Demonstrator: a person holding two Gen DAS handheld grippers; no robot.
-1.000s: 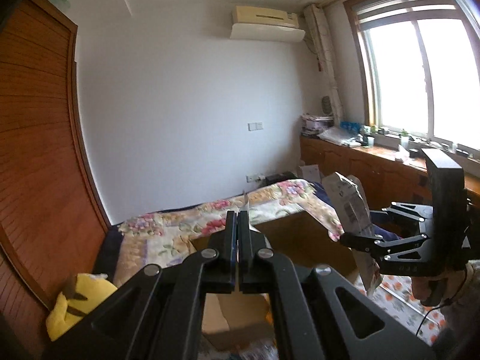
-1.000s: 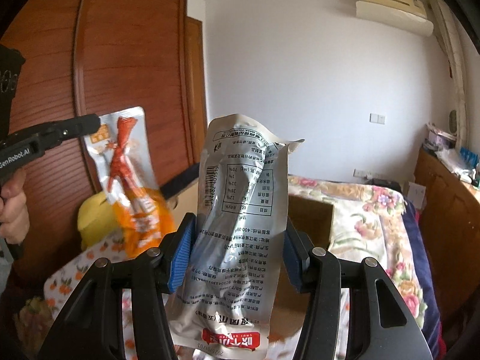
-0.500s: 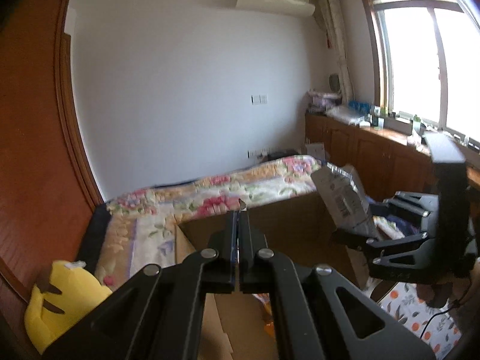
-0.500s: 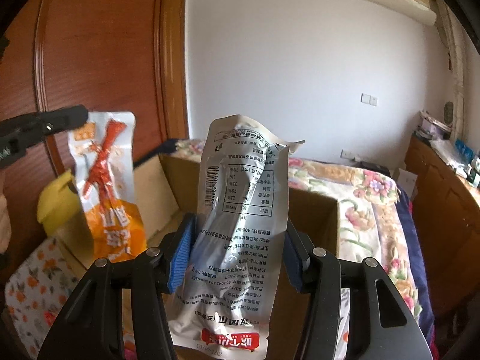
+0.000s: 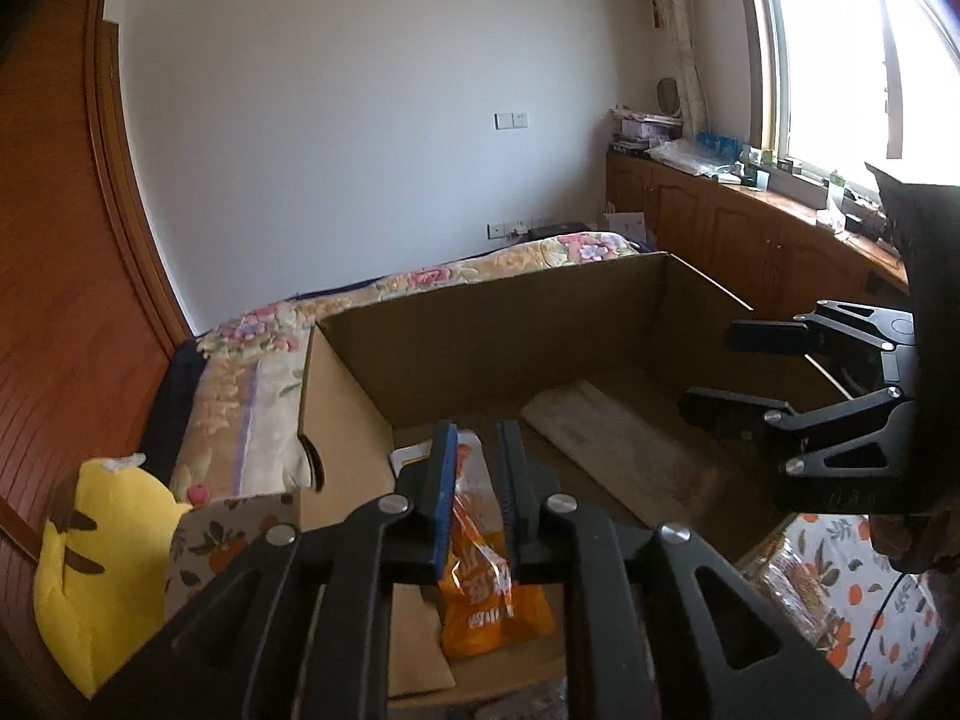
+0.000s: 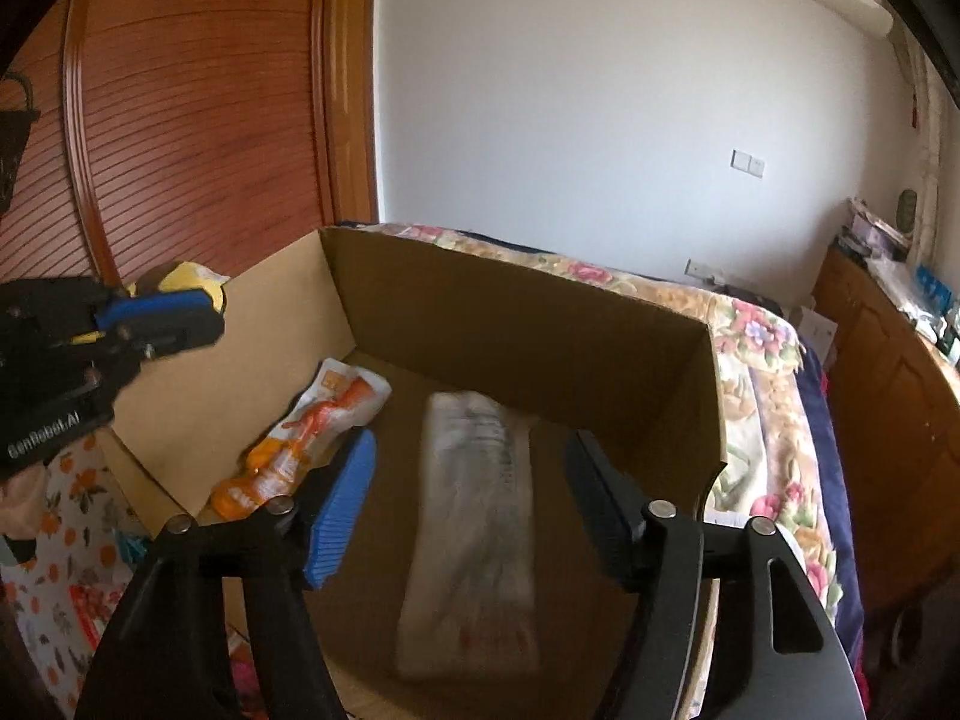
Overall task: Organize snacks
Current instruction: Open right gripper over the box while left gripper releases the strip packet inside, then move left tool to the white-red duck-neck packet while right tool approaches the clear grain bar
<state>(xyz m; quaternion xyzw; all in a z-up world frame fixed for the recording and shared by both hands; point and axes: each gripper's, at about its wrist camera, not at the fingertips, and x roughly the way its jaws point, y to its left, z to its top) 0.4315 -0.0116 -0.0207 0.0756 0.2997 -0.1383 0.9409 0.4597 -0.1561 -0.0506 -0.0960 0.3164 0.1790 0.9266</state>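
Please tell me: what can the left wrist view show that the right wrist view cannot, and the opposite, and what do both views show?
Only the left wrist view shows the bright window and the whole yellow plush toy beside the box.

Only the right wrist view shows the wide slatted wooden door.

Both show the cardboard box, with the orange snack packet and the silver snack packet lying inside. Both also show the left gripper and the right gripper, jaws opening, pressing on nothing.
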